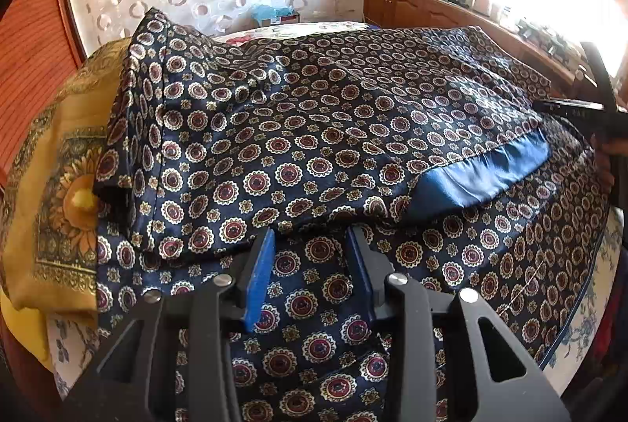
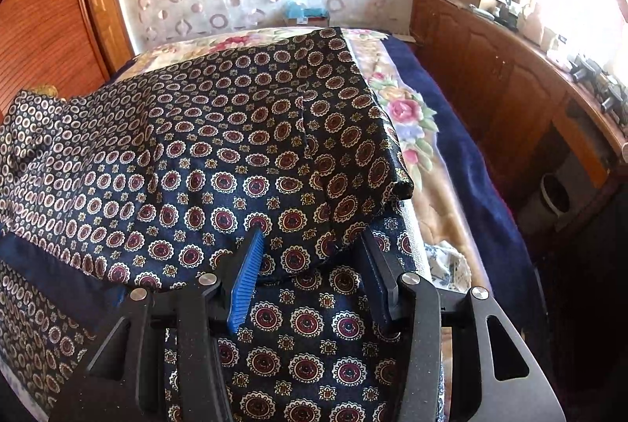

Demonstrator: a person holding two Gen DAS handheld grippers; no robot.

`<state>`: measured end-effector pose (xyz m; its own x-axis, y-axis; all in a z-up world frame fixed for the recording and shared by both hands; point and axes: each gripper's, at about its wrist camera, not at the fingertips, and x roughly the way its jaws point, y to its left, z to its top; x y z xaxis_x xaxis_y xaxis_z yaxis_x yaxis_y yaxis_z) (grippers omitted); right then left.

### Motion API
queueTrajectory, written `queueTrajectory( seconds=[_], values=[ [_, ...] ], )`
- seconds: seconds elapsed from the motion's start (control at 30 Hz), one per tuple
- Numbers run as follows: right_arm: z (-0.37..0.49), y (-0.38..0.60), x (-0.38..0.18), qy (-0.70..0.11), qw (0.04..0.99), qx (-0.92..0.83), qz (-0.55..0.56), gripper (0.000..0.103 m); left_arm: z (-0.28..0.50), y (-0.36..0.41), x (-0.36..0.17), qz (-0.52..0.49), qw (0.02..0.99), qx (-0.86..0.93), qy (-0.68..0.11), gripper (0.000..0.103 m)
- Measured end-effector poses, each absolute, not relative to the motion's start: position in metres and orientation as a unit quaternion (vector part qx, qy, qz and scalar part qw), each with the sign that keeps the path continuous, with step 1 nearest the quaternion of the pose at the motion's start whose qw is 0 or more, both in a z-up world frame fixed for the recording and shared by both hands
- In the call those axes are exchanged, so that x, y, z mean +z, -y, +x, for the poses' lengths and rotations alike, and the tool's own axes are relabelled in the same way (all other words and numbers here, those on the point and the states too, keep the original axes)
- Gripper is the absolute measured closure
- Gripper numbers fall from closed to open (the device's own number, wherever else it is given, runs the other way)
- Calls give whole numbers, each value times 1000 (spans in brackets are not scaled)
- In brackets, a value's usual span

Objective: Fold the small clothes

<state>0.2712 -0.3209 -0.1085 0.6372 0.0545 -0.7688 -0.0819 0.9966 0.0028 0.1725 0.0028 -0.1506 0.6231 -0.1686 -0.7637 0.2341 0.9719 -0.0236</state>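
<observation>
A navy satin garment printed with red and white medallions lies on the bed, its upper part folded over the lower part so that a plain blue lining strip shows. My left gripper hovers open just short of the folded edge, with only flat cloth under its blue pads. In the right wrist view the same garment fills the middle. There my right gripper is open at the folded edge, which drapes loosely between its fingers; the pads do not pinch it.
A yellow scarf with a sunflower print lies left of the garment. A floral blanket covers the bed. A wooden cabinet with clutter on top runs along the right under a bright window. A white bin stands below it.
</observation>
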Motion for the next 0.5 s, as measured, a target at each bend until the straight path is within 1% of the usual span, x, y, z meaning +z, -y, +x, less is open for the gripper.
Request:
queueTrajectory(
  seconds=[0.27, 0.33, 0.5],
  values=[
    [271, 321, -108, -424, 905, 38, -17, 54, 167, -6, -149, 31, 899, -114, -422, 65],
    [271, 321, -109, -424, 905, 38, -17, 54, 162, -13, -146, 12, 899, -122, -420, 65],
    [271, 321, -108, -424, 905, 37, -17, 54, 144, -35, -121, -11, 921, -102, -377, 65]
  ],
)
